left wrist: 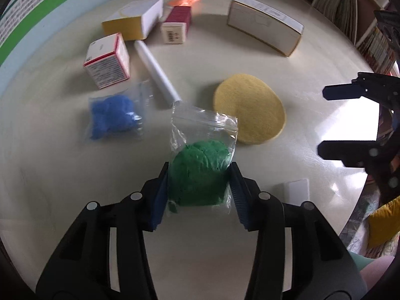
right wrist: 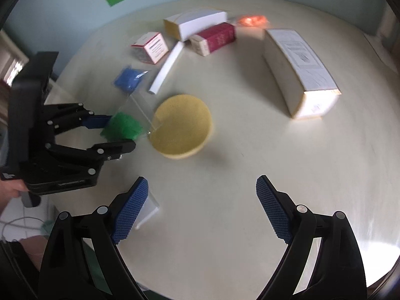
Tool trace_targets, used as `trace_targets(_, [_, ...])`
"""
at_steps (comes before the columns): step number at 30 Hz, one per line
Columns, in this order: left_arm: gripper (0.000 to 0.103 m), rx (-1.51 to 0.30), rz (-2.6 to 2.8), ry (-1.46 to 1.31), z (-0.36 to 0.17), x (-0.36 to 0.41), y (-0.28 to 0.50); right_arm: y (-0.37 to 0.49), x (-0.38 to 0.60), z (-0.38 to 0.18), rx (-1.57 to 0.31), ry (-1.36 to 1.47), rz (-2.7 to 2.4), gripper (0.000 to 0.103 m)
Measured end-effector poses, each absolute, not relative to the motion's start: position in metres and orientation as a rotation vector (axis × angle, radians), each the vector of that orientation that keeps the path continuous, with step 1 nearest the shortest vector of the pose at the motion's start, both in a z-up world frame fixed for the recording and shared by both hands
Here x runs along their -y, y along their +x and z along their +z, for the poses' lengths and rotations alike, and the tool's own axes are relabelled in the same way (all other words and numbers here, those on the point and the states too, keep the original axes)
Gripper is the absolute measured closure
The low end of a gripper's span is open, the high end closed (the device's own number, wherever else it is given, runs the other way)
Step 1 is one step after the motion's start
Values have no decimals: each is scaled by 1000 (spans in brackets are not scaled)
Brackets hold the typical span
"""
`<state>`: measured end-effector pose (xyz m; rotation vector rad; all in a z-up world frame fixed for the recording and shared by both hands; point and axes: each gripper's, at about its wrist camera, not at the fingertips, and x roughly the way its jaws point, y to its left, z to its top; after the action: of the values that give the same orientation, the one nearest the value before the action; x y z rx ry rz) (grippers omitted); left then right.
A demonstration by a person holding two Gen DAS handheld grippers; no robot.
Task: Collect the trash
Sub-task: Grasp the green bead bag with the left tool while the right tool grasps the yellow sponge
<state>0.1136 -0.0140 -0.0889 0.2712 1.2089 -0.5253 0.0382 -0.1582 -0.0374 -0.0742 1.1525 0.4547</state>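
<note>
A clear plastic bag of green dough (left wrist: 200, 175) lies on the pale round worktop (left wrist: 312, 130) beside a yellow round sponge (left wrist: 250, 108), pinched by the left gripper (left wrist: 198, 182). The right gripper (right wrist: 202, 200) hangs spread wide, empty.

On the table (left wrist: 75, 175), the bagged lump (left wrist: 197, 180) lies between a second bagged lump (left wrist: 112, 115) on its left and the round sponge (left wrist: 250, 110) on its right. Behind them lie a tube (left wrist: 156, 71) and 4 boxes (left wrist: 265, 25)

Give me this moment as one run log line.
left gripper: jaws shut on green bag | right gripper: jaws open, empty | sponge: on table
</note>
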Motion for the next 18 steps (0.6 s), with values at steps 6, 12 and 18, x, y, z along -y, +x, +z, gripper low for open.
trace_targets(6, [60,-1223,-489,218,-86,-16,120,72,113,-45,-1164,-184,497,15])
trace_targets(12, [60,-1227,-431,187,-85,-48,126,83,90,-58,-1166,-325,496,17])
trace_targets(18, [61,-1226,-405,159,-86,-54,131,86,92,-59,-1153,-326,479,27])
